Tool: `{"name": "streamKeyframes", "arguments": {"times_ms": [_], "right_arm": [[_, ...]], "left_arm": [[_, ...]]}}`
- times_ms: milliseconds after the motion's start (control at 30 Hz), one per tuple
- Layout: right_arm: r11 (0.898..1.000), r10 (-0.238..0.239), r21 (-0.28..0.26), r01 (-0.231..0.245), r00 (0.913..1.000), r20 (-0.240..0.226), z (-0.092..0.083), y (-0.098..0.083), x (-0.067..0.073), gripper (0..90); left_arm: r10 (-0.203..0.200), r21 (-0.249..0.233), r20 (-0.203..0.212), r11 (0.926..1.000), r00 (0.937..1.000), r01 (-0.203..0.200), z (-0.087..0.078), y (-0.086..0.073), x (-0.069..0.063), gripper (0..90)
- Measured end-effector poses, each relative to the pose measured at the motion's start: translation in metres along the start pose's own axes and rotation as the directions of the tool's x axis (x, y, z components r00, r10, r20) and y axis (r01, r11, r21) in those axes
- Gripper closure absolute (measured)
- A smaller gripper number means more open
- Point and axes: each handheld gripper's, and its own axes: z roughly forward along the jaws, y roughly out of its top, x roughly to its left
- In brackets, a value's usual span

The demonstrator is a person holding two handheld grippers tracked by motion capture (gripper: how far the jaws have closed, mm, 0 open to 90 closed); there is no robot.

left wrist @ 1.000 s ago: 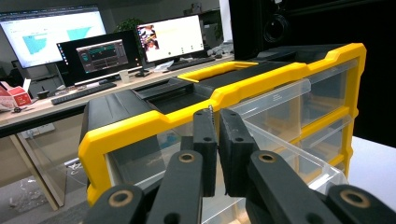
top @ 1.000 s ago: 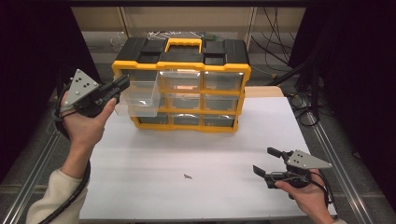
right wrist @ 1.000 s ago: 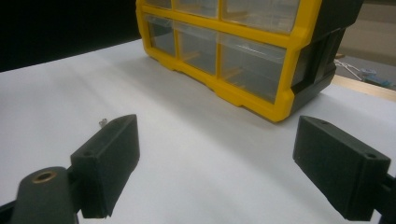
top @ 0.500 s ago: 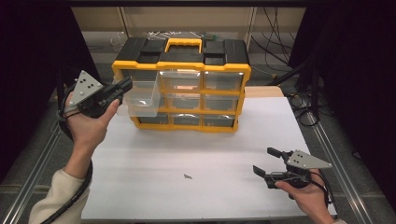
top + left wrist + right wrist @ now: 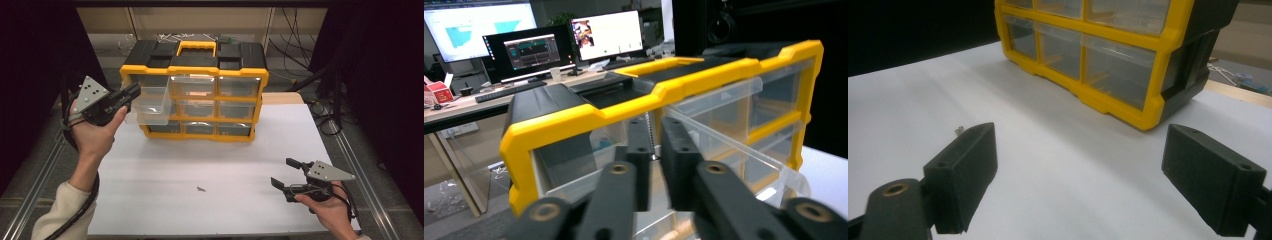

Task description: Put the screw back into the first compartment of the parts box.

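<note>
One clear drawer (image 5: pixel 150 104) sticks out at the far left of the yellow box (image 5: pixel 195 74). Its wall sits between the jaws of my left gripper (image 5: pixel 134 95), which have just been opening a little. If I let go now, it may tip and fall out, and my right gripper (image 5: pixel 287 173) waits wide open, near right.

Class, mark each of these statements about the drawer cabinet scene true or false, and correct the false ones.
1. The top-left drawer of the yellow cabinet is pulled out. True.
2. The right gripper grips the small screw. False: its jaws stand open and apart from the screw, which lies on the white tabletop.
3. The left gripper is at the pulled-out drawer. True.
4. The cabinet has a red handle. False: the handle is yellow.
</note>
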Motion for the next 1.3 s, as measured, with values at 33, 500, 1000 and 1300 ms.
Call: {"name": "streamKeyframes", "arguments": {"times_ms": [33,500,1000,1300], "right_arm": [[1.000,-0.017,-0.012,0.017,0.9998,0.005,0.001,0.000,-0.001,15.5],[1.000,-0.017,-0.010,0.017,0.9998,0.007,0.001,0.000,-0.001,15.4],[1.000,-0.019,-0.009,0.019,0.9998,0.009,0.000,0.000,-0.001,15.4],[1.000,-0.003,-0.018,0.003,1.0000,-0.005,0.002,0.000,0.000,15.4]], "left_arm": [[-0.004,-0.005,0.002,1.0000,1.0000,0.004,-0.001,0.000,0.000,71.7],[-0.003,-0.061,0.050,0.9981,0.9987,0.006,-0.022,-0.004,-0.006,33.2],[0.065,-0.022,0.233,0.9979,0.9702,-0.061,-0.047,-0.041,-0.064,34.5],[0.115,0.231,0.481,0.9398,0.8692,-0.252,-0.006,-0.108,-0.121,42.1]]}}
